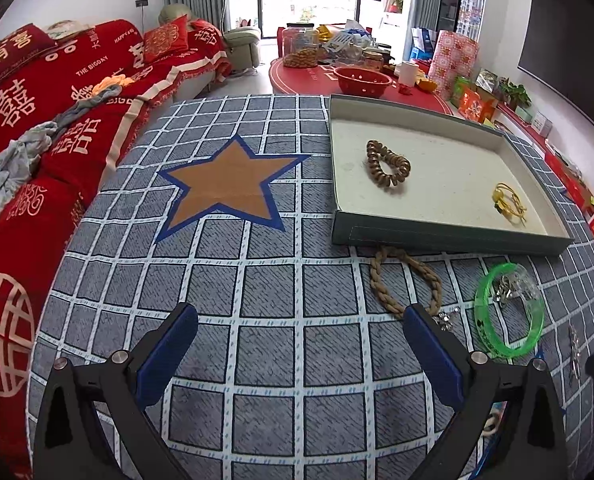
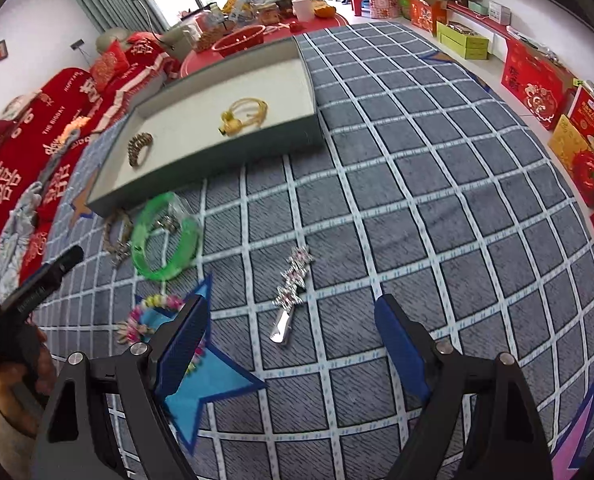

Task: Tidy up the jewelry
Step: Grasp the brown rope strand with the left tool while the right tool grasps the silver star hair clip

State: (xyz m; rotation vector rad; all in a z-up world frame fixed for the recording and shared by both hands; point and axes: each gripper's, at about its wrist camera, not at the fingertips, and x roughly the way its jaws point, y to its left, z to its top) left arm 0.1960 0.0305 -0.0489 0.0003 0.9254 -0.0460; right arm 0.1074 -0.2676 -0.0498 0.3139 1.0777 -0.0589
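Observation:
A shallow grey-green tray with a white floor holds a brown coiled bracelet and a yellow cord bracelet. On the checked cloth before it lie a braided rope bracelet, a green bangle with a small metal piece inside, a silver jewelled hair clip and a colourful bead bracelet. My left gripper is open and empty, left of the rope bracelet. My right gripper is open over the hair clip.
A red sofa runs along the left. A red round table with jars and a red bowl stands behind the tray. Red gift boxes line the right wall. The cloth carries star patches.

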